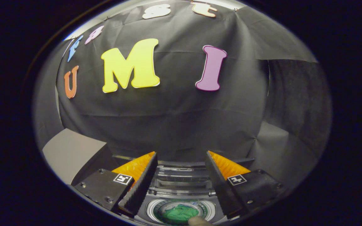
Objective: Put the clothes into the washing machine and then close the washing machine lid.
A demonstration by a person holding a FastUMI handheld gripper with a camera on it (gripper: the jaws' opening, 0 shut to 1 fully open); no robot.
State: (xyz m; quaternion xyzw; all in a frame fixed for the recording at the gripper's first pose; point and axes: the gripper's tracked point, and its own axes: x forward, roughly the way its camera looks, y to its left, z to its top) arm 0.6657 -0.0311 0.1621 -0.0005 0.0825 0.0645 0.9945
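Black cloth hangs as the back wall [181,119] of the booth, wrinkled and matte, and low in front of it stands the washing machine [178,185], seen from above between the fingers of the gripper [181,179]. Its round opening shows a pale ring, and inside the drum lies the green clothes [177,213], a soft crumpled bundle with folds, so it seems the first part of the task is done. The lid [181,175] looks to be standing open behind the opening, a clear ribbed plastic panel with a dark frame, though I cannot tell its exact angle. The jaws are spread wide and hold nothing; they stand above the machine, one at each side of the opening. I judge that the step in hand is closing the lid. To do it well, the gripper should go to the top edge of the lid, touch it with one finger or with both fingers a little closed, and push it forward and down in a slow arc that follows the hinge, because hard smooth plastic can slip off the tip. No cloth should hang over the ring, or the lid will not seat. At the very near edge a small rounded tan thing [199,221] shows, perhaps a fingertip. To the left stands a plain grey box [71,153] with flat faces.
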